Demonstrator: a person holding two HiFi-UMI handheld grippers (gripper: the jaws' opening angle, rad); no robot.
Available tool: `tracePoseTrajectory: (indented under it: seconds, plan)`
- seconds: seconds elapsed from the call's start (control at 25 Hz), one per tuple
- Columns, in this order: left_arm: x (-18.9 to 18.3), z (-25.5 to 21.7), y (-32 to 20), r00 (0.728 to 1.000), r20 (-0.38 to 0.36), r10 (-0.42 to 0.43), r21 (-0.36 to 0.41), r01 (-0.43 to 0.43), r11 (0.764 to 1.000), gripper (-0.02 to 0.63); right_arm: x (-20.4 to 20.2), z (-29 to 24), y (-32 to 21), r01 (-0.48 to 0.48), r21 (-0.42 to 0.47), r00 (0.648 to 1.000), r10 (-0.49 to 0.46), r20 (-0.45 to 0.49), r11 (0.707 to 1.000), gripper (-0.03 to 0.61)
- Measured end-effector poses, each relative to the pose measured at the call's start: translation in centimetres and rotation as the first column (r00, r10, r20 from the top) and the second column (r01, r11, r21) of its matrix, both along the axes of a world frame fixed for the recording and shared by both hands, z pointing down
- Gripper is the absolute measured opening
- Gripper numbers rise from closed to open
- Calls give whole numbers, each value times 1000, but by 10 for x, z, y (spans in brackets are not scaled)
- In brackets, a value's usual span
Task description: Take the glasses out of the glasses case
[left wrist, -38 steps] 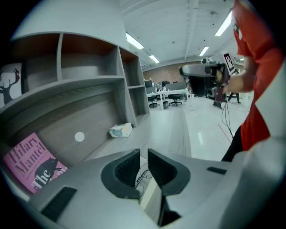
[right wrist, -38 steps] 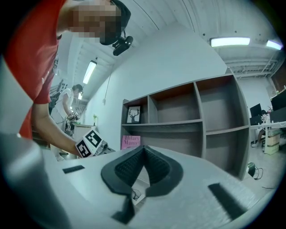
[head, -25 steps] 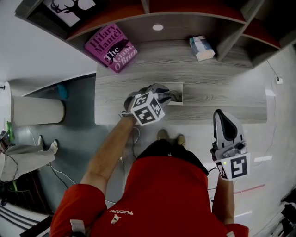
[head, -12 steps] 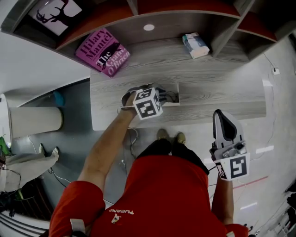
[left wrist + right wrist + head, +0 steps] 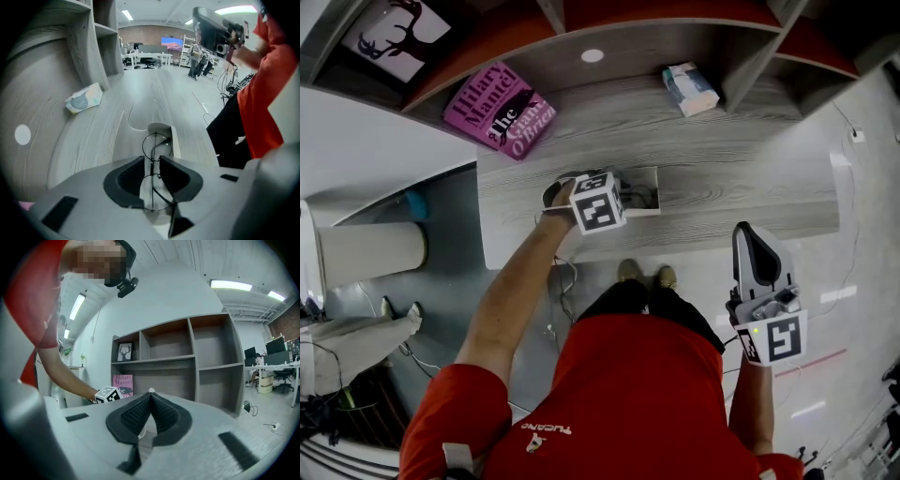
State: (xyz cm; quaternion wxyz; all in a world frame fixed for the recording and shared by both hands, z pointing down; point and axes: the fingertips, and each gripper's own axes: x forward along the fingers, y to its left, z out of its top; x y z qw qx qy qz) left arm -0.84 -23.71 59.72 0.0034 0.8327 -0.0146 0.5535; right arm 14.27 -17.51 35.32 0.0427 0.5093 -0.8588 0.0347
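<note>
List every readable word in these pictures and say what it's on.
"Hilary Mantel": on the pink book.
"The Giant O'Brien": same cover, below the name.
Logo on the red shirt: upside down, too small to read.
Print on the small packet: blurred, unreadable.
</note>
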Motion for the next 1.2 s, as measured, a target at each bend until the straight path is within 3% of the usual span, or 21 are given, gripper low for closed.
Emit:
tracePoseTrajectory:
  seconds: [0.28,0.64,1.2]
  plan:
    - [0,1,5,1000,-3,-2,-35,2,999,54,2,2,-3,-1,-6,1000,1,5,1000,5]
    - [-4,0,4,999,-27,-44,-8,44,999,23,3,2,-1,-3,-6,1000,3,3,1000,5]
    - [-3,-33,-2,974,-216,-72,181,113,977,14,-2,0,0,17,-2,1000,-17,-4,1000,5]
